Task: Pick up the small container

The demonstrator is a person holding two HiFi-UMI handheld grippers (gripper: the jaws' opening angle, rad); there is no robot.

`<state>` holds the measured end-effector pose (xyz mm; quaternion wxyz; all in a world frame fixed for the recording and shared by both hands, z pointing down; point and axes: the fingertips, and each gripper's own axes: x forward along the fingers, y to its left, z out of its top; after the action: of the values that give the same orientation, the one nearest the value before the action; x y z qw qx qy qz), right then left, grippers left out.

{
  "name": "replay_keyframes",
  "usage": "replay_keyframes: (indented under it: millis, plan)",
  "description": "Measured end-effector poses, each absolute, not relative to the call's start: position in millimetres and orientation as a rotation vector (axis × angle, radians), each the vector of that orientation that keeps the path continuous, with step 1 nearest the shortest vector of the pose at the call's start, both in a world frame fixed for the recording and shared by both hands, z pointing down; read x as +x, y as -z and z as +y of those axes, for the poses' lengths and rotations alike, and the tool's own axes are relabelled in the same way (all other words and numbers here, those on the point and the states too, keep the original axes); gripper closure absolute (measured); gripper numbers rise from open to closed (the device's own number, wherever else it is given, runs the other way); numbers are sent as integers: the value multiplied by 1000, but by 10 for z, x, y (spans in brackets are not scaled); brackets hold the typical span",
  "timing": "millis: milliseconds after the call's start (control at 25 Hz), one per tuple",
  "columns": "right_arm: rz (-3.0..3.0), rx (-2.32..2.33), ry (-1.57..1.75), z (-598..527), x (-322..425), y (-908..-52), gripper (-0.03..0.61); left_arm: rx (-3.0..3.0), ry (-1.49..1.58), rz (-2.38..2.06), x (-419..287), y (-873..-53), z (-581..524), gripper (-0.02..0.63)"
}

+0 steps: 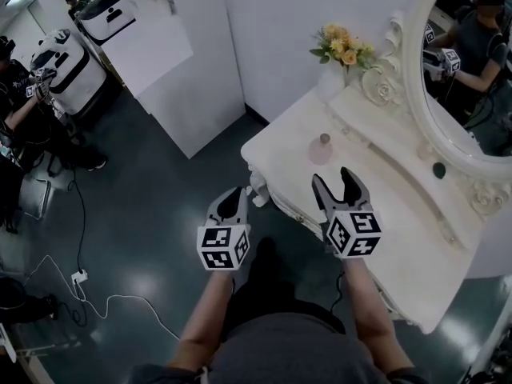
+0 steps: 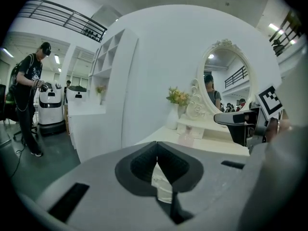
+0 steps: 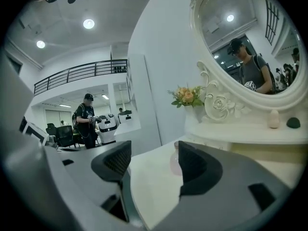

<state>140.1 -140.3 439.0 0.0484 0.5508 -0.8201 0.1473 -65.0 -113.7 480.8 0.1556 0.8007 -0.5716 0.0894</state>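
The small container [image 1: 322, 149] is a pale pink bottle with a round stopper, standing upright on the white dressing table [image 1: 400, 238]. My right gripper [image 1: 342, 184] hovers over the table just in front of it, open, with nothing between its fingers. In the right gripper view [image 3: 154, 170] the container [image 3: 174, 162] shows ahead, partly hidden behind the right-hand jaw. My left gripper [image 1: 234, 201] is shut and empty, held off the table's left corner above the floor. The left gripper view [image 2: 156, 160] shows its closed jaws and the container [image 2: 186, 137] far ahead.
An oval mirror [image 1: 472, 70] and a vase of yellow flowers [image 1: 344, 50] stand at the table's back, with a small dark object [image 1: 438, 169] on the raised shelf. A white cabinet [image 1: 184, 78] stands to the left. People, white robots and a floor cable [image 1: 80, 278] are farther left.
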Motion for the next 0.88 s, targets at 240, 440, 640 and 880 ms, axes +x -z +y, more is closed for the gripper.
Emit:
replay_keyframes:
  millis: [240,440,640,880]
  plan:
    - [-2422,1728,-462,-1723,1398,-4497,272,2302,-273,-1587,-715,-4850,-1473,607]
    - [-2356,1764,-480,-1914,1437,-4622,272,2310,-281,-1534,-730,-4920,-1673,607]
    - [-2286,1791,-498,-2093,1453,-4761,272,2303,-280,-1491,-798,-5004,-1846,607]
    - [-2213,1830,-510,-2279,1499,-4930,270,2303,-309,-1440,-829,-5113,-1976,607]
